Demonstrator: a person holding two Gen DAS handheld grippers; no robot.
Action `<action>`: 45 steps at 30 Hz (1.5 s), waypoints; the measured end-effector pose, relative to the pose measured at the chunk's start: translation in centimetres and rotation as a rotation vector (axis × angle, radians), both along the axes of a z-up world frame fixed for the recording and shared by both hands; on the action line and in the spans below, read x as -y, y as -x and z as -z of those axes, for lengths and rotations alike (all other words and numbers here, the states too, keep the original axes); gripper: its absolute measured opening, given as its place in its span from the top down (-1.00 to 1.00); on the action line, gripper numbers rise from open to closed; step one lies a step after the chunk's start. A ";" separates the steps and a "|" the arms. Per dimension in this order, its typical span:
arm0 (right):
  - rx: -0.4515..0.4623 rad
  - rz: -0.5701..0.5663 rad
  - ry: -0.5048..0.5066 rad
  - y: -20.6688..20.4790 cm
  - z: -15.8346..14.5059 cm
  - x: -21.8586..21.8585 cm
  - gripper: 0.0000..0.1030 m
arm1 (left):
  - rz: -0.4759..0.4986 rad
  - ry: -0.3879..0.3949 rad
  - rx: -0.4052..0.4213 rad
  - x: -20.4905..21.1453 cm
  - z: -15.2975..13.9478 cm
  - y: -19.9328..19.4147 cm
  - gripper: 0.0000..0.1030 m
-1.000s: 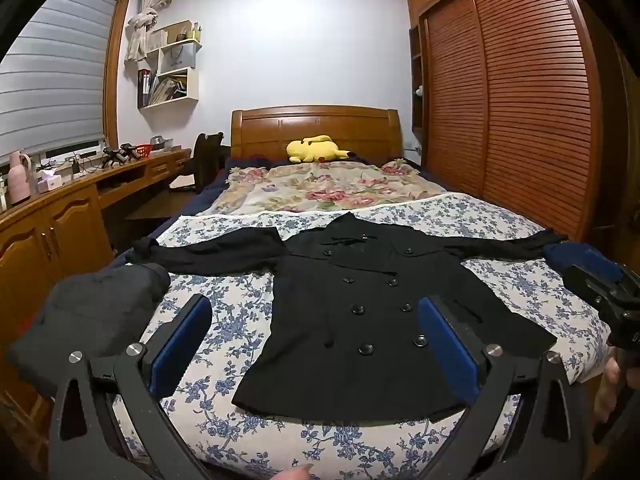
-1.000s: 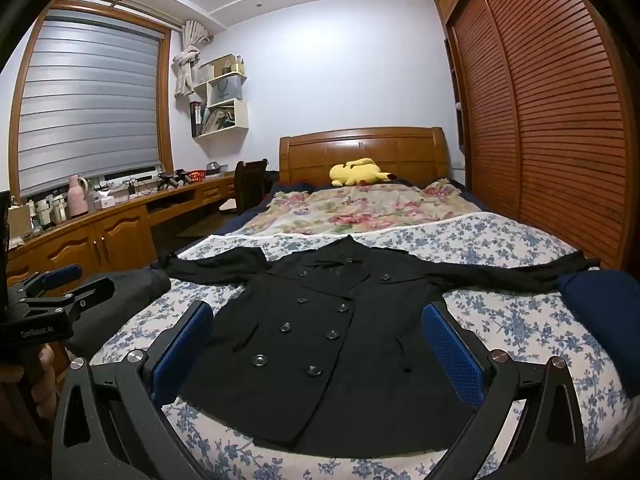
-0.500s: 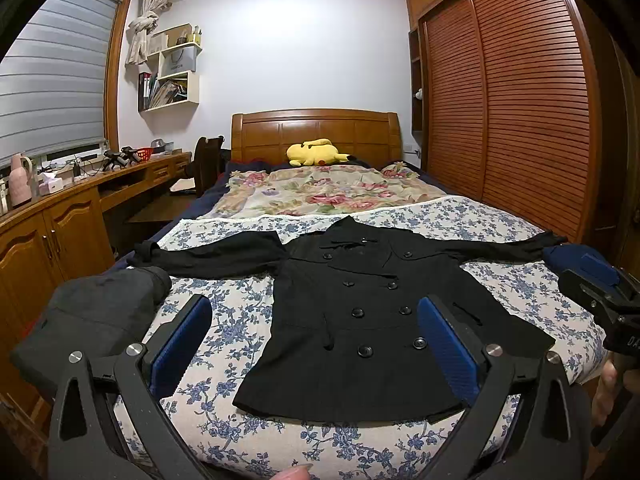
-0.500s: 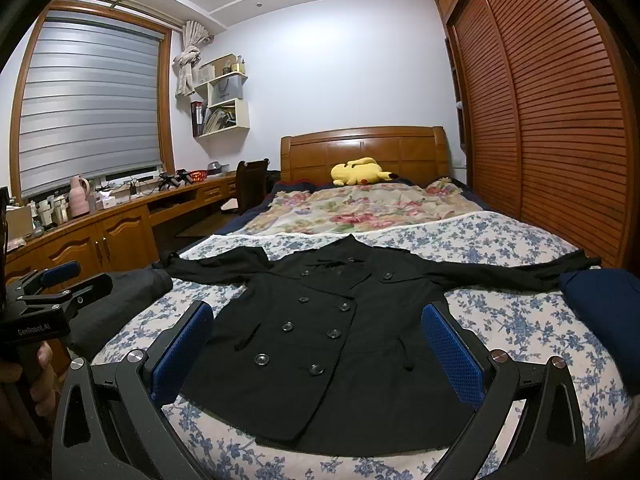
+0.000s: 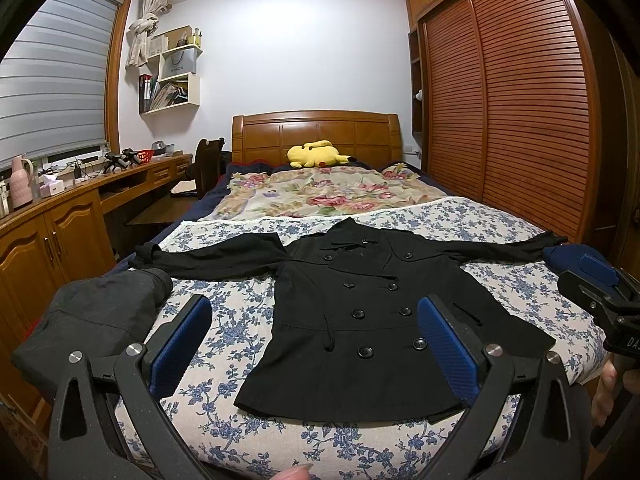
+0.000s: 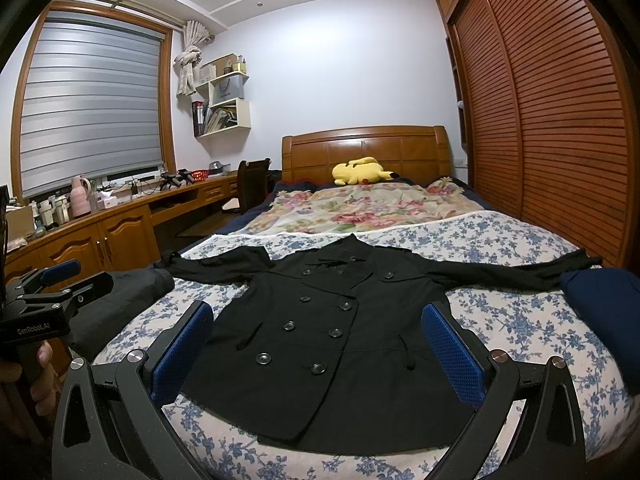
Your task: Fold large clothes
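Observation:
A black double-breasted coat [image 5: 372, 312] [image 6: 332, 336] lies flat and face up on the floral bedsheet, both sleeves spread out sideways. My left gripper [image 5: 314, 340] hovers over the foot of the bed near the coat's hem, open, nothing between its blue pads. My right gripper [image 6: 316, 344] hangs likewise above the hem, open and empty. Each gripper shows at the edge of the other's view: the right one [image 5: 600, 288] and the left one [image 6: 60, 284], both held by a hand.
A dark grey garment [image 5: 96, 320] lies bunched at the bed's left corner. A navy folded item [image 6: 600, 304] sits at the right edge. A floral quilt [image 5: 328, 192] and yellow plush toy [image 5: 316, 154] lie toward the headboard. A wooden desk [image 5: 60, 216] runs left; a slatted wardrobe [image 5: 520, 120] stands right.
Both views have shifted only slightly; the coat sits a little lower and nearer in the frames. Both grippers have stayed open and nothing has been taken hold of.

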State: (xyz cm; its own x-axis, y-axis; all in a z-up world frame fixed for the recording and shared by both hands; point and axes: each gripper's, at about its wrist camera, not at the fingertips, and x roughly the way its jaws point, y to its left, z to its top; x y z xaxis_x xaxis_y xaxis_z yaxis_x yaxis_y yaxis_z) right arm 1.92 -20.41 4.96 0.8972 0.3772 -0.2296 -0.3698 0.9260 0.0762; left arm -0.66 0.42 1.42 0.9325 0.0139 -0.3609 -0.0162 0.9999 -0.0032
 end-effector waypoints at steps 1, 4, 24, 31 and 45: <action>0.000 0.000 -0.001 0.0 0.0 0.0 -1.00 | 0.000 0.000 0.000 0.0 0.0 0.0 -0.99; 0.000 0.000 0.000 0.0 0.0 0.0 -1.00 | 0.001 0.000 0.001 0.0 0.0 0.0 -0.99; -0.001 0.001 -0.001 0.0 0.0 0.0 -1.00 | 0.000 -0.002 0.004 0.1 0.0 0.1 -0.99; -0.002 -0.001 -0.003 0.3 -0.2 -0.3 -1.00 | 0.001 -0.003 0.005 0.1 0.1 0.1 -0.99; -0.002 -0.003 -0.003 0.2 -0.1 -0.3 -1.00 | 0.000 -0.005 0.006 0.2 -0.6 0.2 -0.99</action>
